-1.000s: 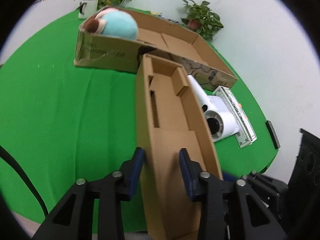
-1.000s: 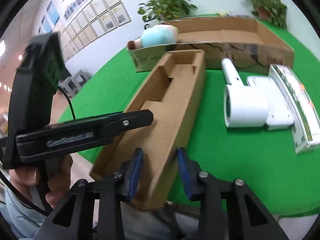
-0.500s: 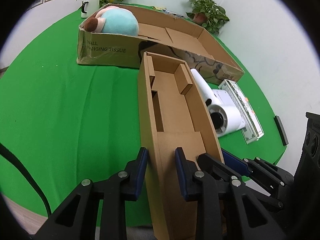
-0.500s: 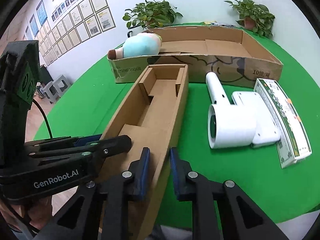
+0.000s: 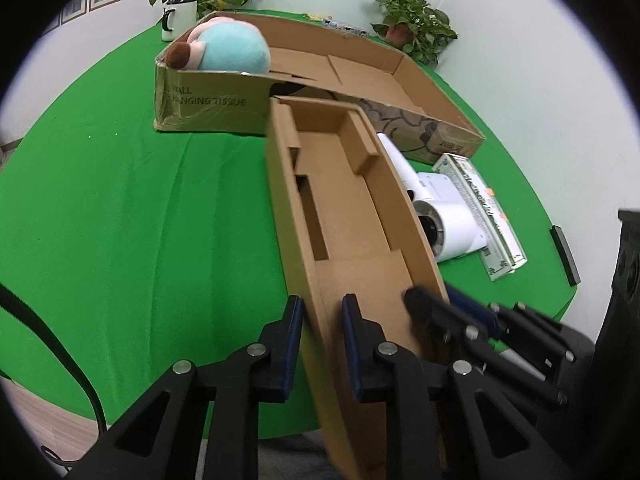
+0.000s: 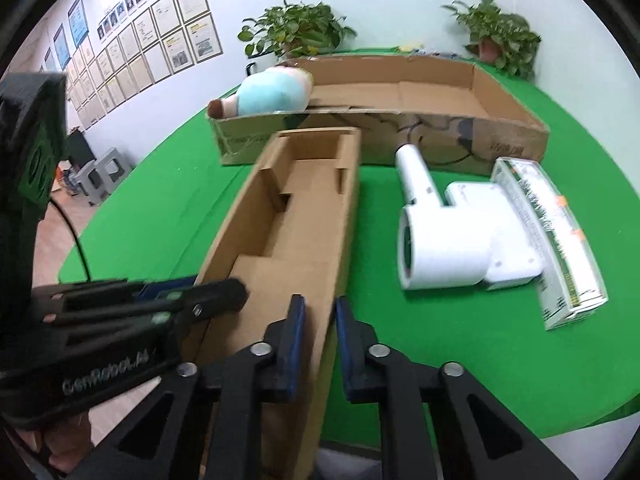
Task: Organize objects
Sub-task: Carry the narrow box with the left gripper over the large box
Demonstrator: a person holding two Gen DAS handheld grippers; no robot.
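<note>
the round green-covered table point(image 5: 120, 208) carried a wide, shallow brown cardboard box point(image 6: 500, 100) at its far side, with a blue and pink plush toy point(image 5: 228, 50) in the box's left end. a long narrow brown cardboard tray point(image 5: 340, 216) reached from that box to the near edge. right of it lay a white hair dryer point(image 6: 440, 248), then a slim green-and-white carton point(image 6: 552, 232). the left gripper point(image 5: 322, 324) pinched the tray's left wall; the right gripper point(image 6: 320, 326) pinched its right wall.
</note>
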